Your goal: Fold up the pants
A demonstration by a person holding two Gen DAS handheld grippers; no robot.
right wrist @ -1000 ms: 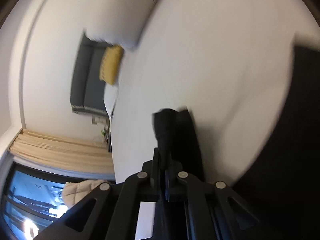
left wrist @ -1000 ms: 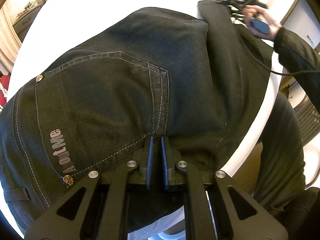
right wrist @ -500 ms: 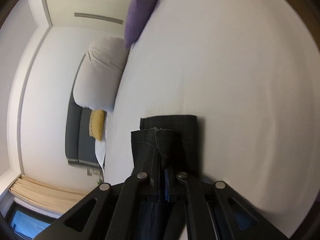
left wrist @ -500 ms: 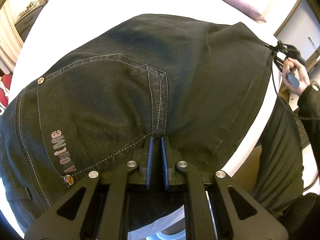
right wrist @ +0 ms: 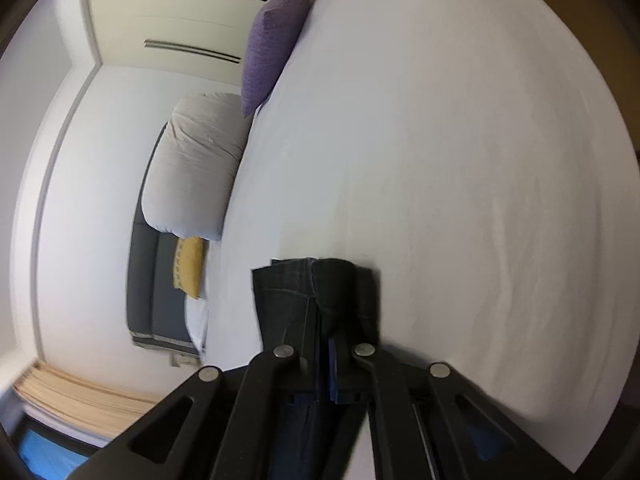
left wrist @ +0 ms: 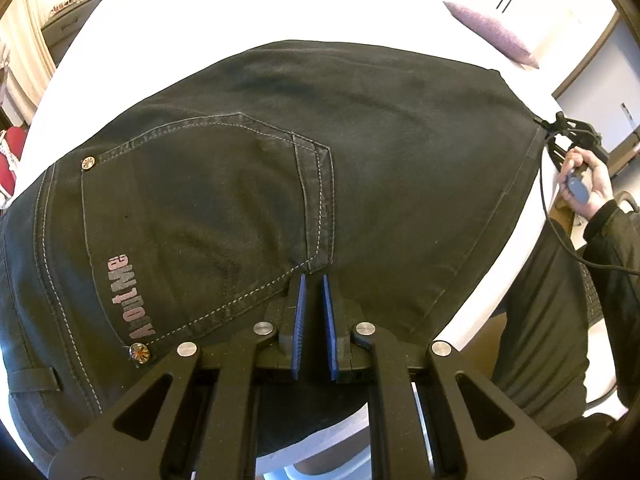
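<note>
The white bed [left wrist: 256, 12] carries my black pants [left wrist: 400, 152], spread flat, pocket up. My right claw [right wrist: 326, 344] is clamped on their hem at the bed's edge. My left claw [left wrist: 314, 292] rests on the seat, pads slightly apart, gripping nothing.

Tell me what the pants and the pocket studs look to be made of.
The pants look like black denim, matte: a woven grain shows, with pale contrast stitching along the pocket seams. The pocket studs look like shiny metal, since they glint; the exact metal cannot be told.
</note>
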